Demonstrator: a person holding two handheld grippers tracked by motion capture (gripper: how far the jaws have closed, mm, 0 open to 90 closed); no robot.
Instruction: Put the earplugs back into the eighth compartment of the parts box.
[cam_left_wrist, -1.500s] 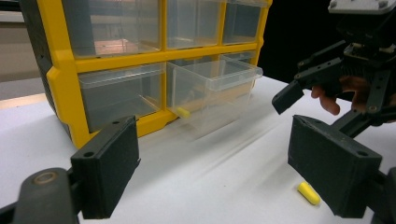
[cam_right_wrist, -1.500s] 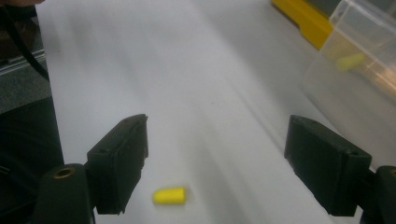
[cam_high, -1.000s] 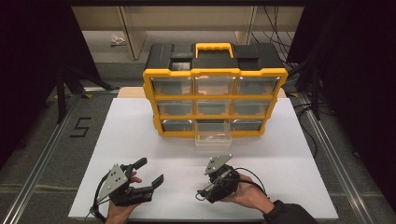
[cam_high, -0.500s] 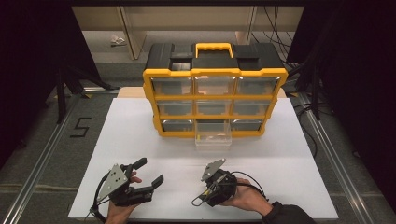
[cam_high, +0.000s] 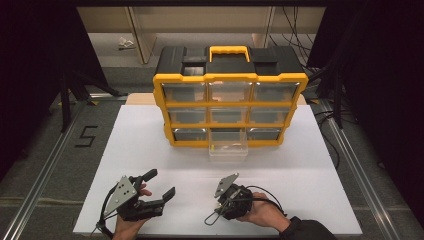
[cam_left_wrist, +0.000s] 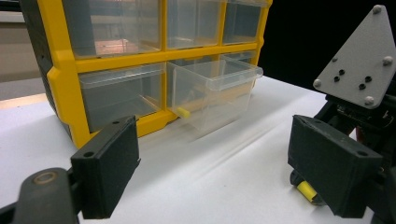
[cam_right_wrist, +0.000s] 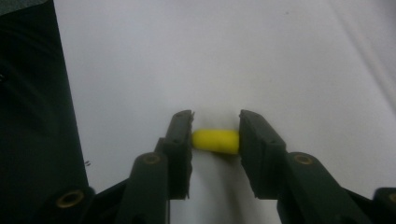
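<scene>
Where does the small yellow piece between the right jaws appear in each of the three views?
High view: not discernible, hidden under the right gripper.
Left gripper view: small yellow piece at lower right, behind the near jaw.
Right gripper view: centre, pressed between both jaws.
Shared landmark: the white table.

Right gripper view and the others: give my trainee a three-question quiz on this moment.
1. What lies between the right gripper pads?
2. True or false: every drawer of the organizer is pushed in.
3. The left gripper is: A shut on a drawer, B open with nothing between its jaws, C holding the yellow piece.

Key
1. A small yellow piece, touched on both ends, on the white table.
2. False: the bottom middle drawer is pulled out.
3. B
</scene>
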